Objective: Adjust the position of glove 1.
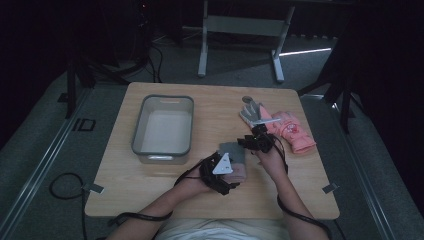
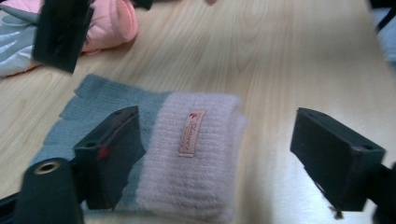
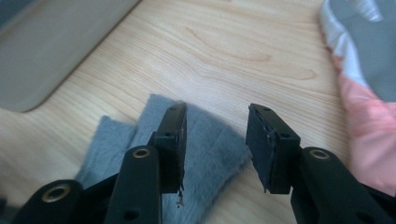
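A knitted glove (image 1: 235, 159), grey at the finger end and pale pink at the cuff, lies flat on the wooden table (image 1: 210, 105) near its front middle. My left gripper (image 1: 223, 170) hovers over the pink cuff (image 2: 196, 158). Its jaws stand wide apart, one on each side of the cuff, and neither pad presses on it. My right gripper (image 1: 256, 141) stands open just above the grey finger end (image 3: 210, 154), with nothing pinched between its jaws. One of its fingers (image 2: 60, 32) shows in the left gripper view, at the top left.
A pair of padded pink and grey gloves (image 1: 285, 127) lies at the right of the table, close behind my right hand. A grey plastic bin (image 1: 163, 127) stands at the left centre. Cables trail from both grippers off the front edge.
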A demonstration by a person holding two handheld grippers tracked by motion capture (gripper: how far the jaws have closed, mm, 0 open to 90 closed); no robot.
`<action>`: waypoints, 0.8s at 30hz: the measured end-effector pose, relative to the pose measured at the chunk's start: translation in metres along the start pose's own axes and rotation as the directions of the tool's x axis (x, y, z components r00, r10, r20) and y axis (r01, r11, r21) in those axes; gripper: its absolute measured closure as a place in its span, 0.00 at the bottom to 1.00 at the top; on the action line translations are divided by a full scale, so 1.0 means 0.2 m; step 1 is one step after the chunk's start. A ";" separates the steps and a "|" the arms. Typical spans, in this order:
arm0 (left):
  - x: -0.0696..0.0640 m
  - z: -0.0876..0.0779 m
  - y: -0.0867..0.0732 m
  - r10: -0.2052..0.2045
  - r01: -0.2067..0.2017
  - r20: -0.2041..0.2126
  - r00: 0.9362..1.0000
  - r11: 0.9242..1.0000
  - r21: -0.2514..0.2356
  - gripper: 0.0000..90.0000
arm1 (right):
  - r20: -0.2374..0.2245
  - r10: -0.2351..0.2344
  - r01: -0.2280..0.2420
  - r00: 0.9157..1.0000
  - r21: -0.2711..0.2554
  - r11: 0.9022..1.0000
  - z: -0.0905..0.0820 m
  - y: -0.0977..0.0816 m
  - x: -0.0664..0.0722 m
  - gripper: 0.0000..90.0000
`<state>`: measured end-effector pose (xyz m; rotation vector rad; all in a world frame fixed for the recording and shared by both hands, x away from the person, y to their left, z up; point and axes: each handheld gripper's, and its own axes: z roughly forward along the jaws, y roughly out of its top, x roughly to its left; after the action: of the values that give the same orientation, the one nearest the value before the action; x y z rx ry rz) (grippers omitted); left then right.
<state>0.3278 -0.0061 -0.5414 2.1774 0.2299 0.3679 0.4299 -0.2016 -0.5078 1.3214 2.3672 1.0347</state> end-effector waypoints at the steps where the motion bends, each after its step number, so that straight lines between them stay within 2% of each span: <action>1: 0.00 0.02 -0.01 0.016 -0.016 -0.007 1.000 1.000 0.009 0.21 | 0.000 0.000 0.000 1.000 0.000 1.000 0.00 0.00 0.00 0.65; 2: 0.00 0.02 -0.01 0.016 -0.016 -0.007 1.000 1.000 0.009 0.25 | 0.000 0.000 0.000 1.000 0.000 1.000 0.00 0.00 0.00 0.65; 3: 0.01 0.05 -0.02 0.031 -0.030 -0.014 0.999 0.999 0.043 0.25 | 0.008 -0.001 0.000 1.000 0.008 1.000 0.02 0.00 0.00 0.65; 4: 0.01 0.07 -0.03 0.026 -0.026 -0.010 1.000 0.998 0.056 0.26 | 0.015 0.001 -0.001 1.000 0.024 1.000 0.07 -0.01 -0.01 0.63; 7: -0.01 0.09 -0.06 0.085 -0.082 -0.027 0.996 0.992 0.099 0.28 | 0.008 0.029 -0.029 1.000 0.042 0.999 0.12 -0.03 -0.02 0.57; 8: -0.01 0.09 -0.06 0.106 -0.101 -0.039 0.994 0.989 0.107 0.28 | 0.011 0.027 -0.028 1.000 0.047 0.998 0.13 -0.04 -0.02 0.56; 10: -0.02 0.09 -0.06 0.121 -0.115 -0.051 0.991 0.987 0.114 0.29 | 0.021 0.039 -0.040 0.999 0.068 0.997 0.15 -0.06 -0.02 0.52; 13: -0.04 0.11 -0.07 0.160 -0.148 -0.080 0.984 0.979 0.144 0.32 | 0.028 0.061 -0.063 0.998 0.086 0.994 0.17 -0.07 -0.03 0.47; 16: -0.03 0.11 -0.07 0.160 -0.145 -0.096 0.983 0.979 0.146 0.38 | 0.030 0.084 -0.087 0.996 0.090 0.992 0.18 -0.09 -0.03 0.46; 20: -0.01 0.10 -0.07 0.166 -0.154 -0.071 0.984 0.977 0.151 0.49 | 0.028 0.097 -0.099 0.995 0.093 0.991 0.18 -0.09 -0.03 0.47; 22: 0.01 0.09 -0.06 0.149 -0.141 -0.046 0.988 0.980 0.141 0.61 | 0.012 0.094 -0.095 0.996 0.101 0.990 0.18 -0.09 -0.01 0.48; 24: 0.03 0.08 -0.06 0.135 -0.131 -0.025 0.991 0.982 0.133 0.68 | -0.008 0.099 -0.097 0.995 0.104 0.990 0.18 -0.09 -0.01 0.52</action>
<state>0.3379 -0.0093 -0.5589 2.3245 0.1306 0.4767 0.4378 -0.1920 -0.5463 1.4853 2.4165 0.9611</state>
